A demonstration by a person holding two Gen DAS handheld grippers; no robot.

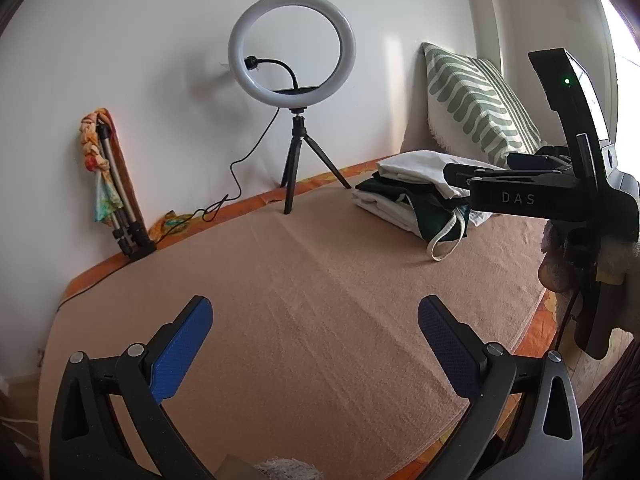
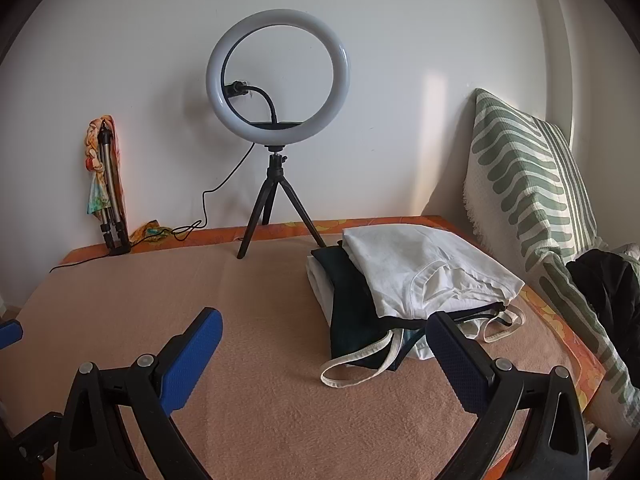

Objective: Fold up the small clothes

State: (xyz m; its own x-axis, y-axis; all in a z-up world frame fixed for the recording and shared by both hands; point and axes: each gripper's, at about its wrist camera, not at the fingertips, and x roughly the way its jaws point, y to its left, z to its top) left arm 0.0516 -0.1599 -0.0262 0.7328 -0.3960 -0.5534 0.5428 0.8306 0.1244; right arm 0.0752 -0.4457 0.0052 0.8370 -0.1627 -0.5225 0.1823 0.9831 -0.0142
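Risk first: loose strap loop (image 2: 352, 368) trailing off the pile of small clothes (image 2: 420, 276) onto the beige blanket (image 2: 260, 420), easy to snag with a fingertip and likely to drag the dark garment (image 2: 352, 320) out from under the white top (image 2: 420, 268). Could also topple the whole pile if pinched low or from one side only. Ring light (image 2: 278, 76) on its tripod just behind the pile, cable slack along the wall; worth avoiding on any wide lift.

Pile at the far right of the bed, near the striped pillow (image 2: 532, 200). Right tool (image 2: 324, 316) spread wide and holding nothing, one finger just in front of the pile's near edge. Left tool (image 1: 314, 304) likewise wide apart and empty, over bare blanket, well apart from the clothes.

Seen only from the right wrist: top layers of the pile, strap loop in full, a dark heap (image 2: 604, 280) beside the pillow. Seen only from the left wrist: right tool from the side, partly hiding the pile.
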